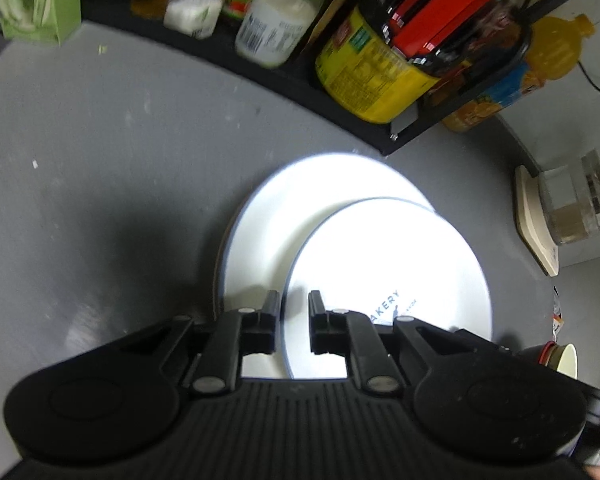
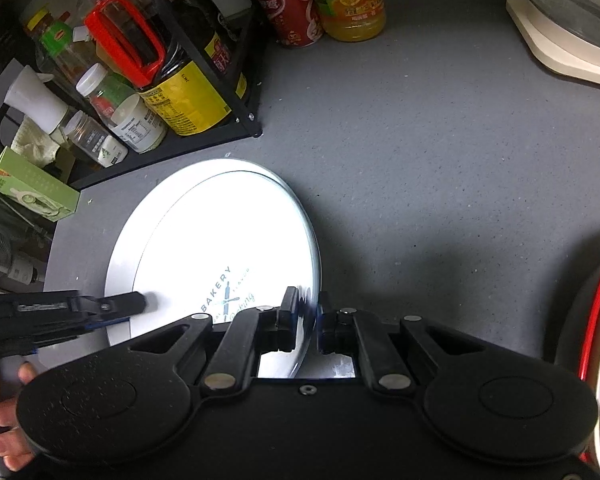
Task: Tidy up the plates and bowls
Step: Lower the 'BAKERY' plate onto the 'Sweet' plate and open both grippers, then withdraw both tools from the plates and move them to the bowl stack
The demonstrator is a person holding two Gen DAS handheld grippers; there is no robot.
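Observation:
Two white plates lie stacked on the grey counter (image 1: 100,180). The lower plate (image 1: 268,224) is flat, and its rim (image 2: 120,248) shows at the left in the right wrist view. The upper plate (image 1: 388,264), printed BAKERY, sits offset on top and looks tilted. My left gripper (image 1: 294,304) straddles this plate's near-left rim with a narrow gap and its pads do not press. From the right wrist view the left gripper (image 2: 140,304) reaches in from the left. My right gripper (image 2: 306,308) is shut on the upper plate's (image 2: 228,232) right rim.
A black rack (image 2: 204,140) of bottles and jars stands just behind the plates. A green box (image 2: 32,190), red cans (image 2: 292,12), a juice bottle (image 2: 352,0) and a cream kettle base (image 2: 560,48) ring the counter. A paper cup (image 1: 566,360) and a red-rimmed object (image 2: 596,320) sit close by.

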